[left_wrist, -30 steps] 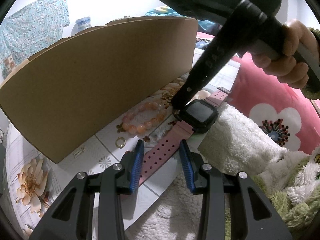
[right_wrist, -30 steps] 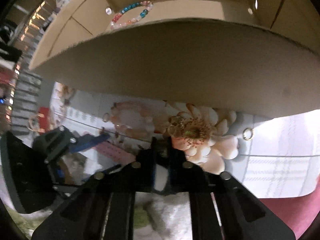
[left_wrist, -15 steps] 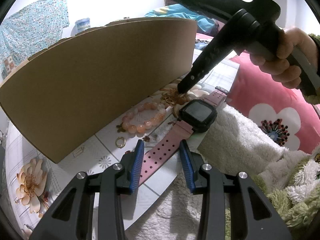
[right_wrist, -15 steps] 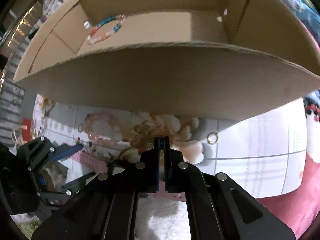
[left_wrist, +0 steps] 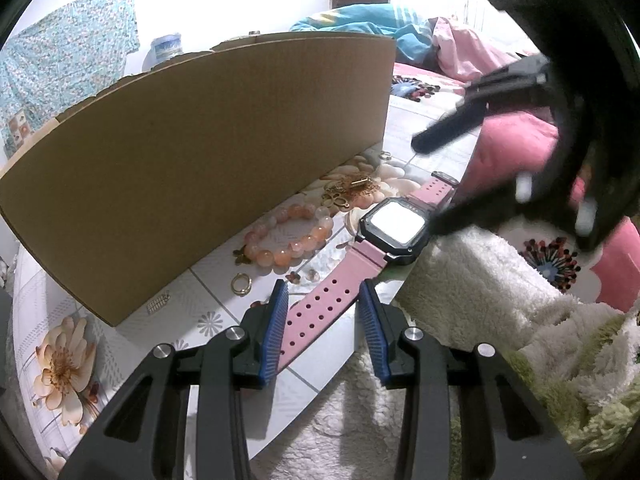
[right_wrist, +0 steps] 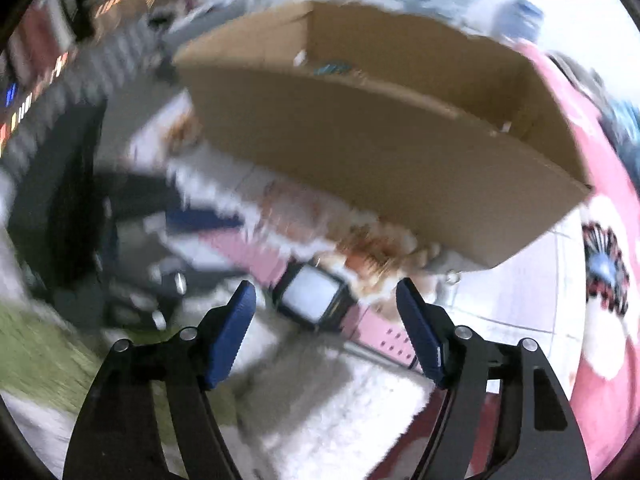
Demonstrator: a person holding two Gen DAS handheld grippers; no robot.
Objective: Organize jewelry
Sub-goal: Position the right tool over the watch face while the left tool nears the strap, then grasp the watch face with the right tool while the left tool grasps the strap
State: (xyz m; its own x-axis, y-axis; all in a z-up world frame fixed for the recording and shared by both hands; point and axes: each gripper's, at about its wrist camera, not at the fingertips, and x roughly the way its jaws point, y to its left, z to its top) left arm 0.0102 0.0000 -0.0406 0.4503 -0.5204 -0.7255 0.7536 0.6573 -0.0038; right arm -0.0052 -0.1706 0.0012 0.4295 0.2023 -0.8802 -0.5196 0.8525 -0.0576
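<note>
A pink-strapped watch [left_wrist: 394,228] lies on the table in front of a cardboard box [left_wrist: 192,160]. My left gripper [left_wrist: 323,304] is open, its blue pads either side of the watch strap [left_wrist: 320,312] without closing on it. Beside the watch lie a peach bead bracelet [left_wrist: 290,236], a gold chain heap [left_wrist: 352,192] and a gold ring [left_wrist: 241,283]. My right gripper [right_wrist: 326,304] is open and empty, raised above the watch [right_wrist: 314,294]; it shows blurred in the left wrist view [left_wrist: 500,120]. A bead bracelet [right_wrist: 332,67] lies inside the box [right_wrist: 360,136].
A white fleece sleeve [left_wrist: 480,292] and a pink flowered cushion [left_wrist: 552,248] lie to the right. A small ring [left_wrist: 385,155] sits near the box corner. The tablecloth [left_wrist: 64,360] has flower prints.
My right gripper has lifted away from the gold chain heap, swung up and right, and opened wide. The left gripper has not moved.
</note>
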